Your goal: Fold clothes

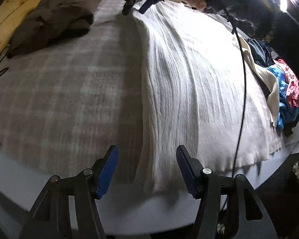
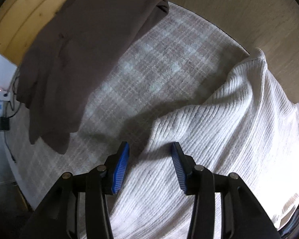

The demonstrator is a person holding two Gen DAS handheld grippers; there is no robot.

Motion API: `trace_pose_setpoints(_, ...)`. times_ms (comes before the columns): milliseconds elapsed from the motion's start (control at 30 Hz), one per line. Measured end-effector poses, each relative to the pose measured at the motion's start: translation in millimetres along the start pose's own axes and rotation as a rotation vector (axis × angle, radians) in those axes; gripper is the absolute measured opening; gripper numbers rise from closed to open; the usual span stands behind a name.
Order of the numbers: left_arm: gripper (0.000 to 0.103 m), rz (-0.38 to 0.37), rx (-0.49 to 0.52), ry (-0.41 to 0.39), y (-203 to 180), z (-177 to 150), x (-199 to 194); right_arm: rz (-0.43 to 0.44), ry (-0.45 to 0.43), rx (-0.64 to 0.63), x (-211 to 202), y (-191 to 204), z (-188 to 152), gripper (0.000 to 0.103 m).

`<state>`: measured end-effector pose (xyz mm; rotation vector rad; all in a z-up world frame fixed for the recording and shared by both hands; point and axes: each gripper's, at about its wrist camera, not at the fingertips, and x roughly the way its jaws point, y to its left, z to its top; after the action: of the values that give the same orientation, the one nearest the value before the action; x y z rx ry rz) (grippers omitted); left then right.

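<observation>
A white ribbed knit garment point(image 1: 189, 83) lies spread lengthwise on a plaid blanket point(image 1: 59, 91). My left gripper point(image 1: 147, 169) is open and empty, just above the garment's near hem. My right gripper shows at the garment's far end in the left wrist view point(image 1: 139, 4), held by a hand. In the right wrist view my right gripper point(image 2: 149, 165) is open and empty over a rumpled edge of the white garment point(image 2: 219, 139), which lies on the blanket point(image 2: 159, 59).
A brown folded garment point(image 1: 49, 25) lies at the far left, also in the right wrist view point(image 2: 79, 55). A pile of coloured clothes point(image 1: 285, 87) sits at the right. A black cable point(image 1: 243, 91) hangs over the white garment. A wooden wall point(image 2: 229, 10) stands behind.
</observation>
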<state>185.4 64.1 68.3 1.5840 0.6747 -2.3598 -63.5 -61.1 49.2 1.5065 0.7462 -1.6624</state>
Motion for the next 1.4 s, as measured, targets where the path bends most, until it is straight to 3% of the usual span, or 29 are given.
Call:
trace_pose_setpoints(100, 0.05, -0.031, 0.027, -0.009, -3, 7, 10, -0.035, 0.009, -0.006, 1, 0, 0, 0.043)
trace_pose_setpoints(133, 0.044, -0.049, 0.03, -0.01, -5, 8, 11, -0.037, 0.008, -0.002, 0, 0, -1, 0.043)
trace_pose_setpoints(167, 0.026, -0.064, 0.034, -0.009, -7, 9, 13, -0.039, 0.008, 0.001, 0, 0, -2, 0.043)
trace_pose_setpoints(233, 0.016, -0.094, 0.042, -0.003, -9, 11, 17, -0.048, 0.004, -0.002, -3, -1, -6, 0.042)
trace_pose_setpoints(267, 0.013, -0.111, 0.046, -0.003, -10, 12, 17, -0.068, 0.0, -0.005, -4, -1, -8, 0.034)
trace_pose_setpoints(300, 0.012, -0.13, 0.05, -0.004, -10, 12, 16, -0.088, -0.003, -0.008, -5, -2, -10, 0.023)
trace_pose_setpoints(333, 0.011, -0.147, 0.057, -0.009, -10, 12, 14, -0.104, -0.004, -0.01, -7, -3, -11, 0.02)
trace_pose_setpoints(400, 0.01, -0.162, 0.066, -0.023, -7, 16, 8, -0.052, -0.005, 0.03, -13, -13, -14, 0.01)
trace_pose_setpoints(600, 0.01, -0.164, 0.133, -0.086, -8, 14, -19, 0.066, -0.066, 0.135, -41, -39, -27, 0.008)
trace_pose_setpoints(733, 0.01, -0.133, 0.179, -0.045, -6, 8, -11, 0.099, -0.083, 0.175, -40, -50, -41, 0.007)
trace_pose_setpoints(1000, 0.01, -0.103, 0.301, -0.069, -36, 6, -28, 0.247, -0.258, 0.313, -92, -100, -79, 0.007)
trace_pose_setpoints(1233, 0.01, -0.097, 0.469, -0.03, -85, 2, -22, 0.276, -0.329, 0.483, -97, -170, -146, 0.007)
trace_pose_setpoints(1400, 0.01, -0.074, 0.554, 0.03, -107, -4, -6, 0.272, -0.304, 0.568, -76, -202, -183, 0.007)
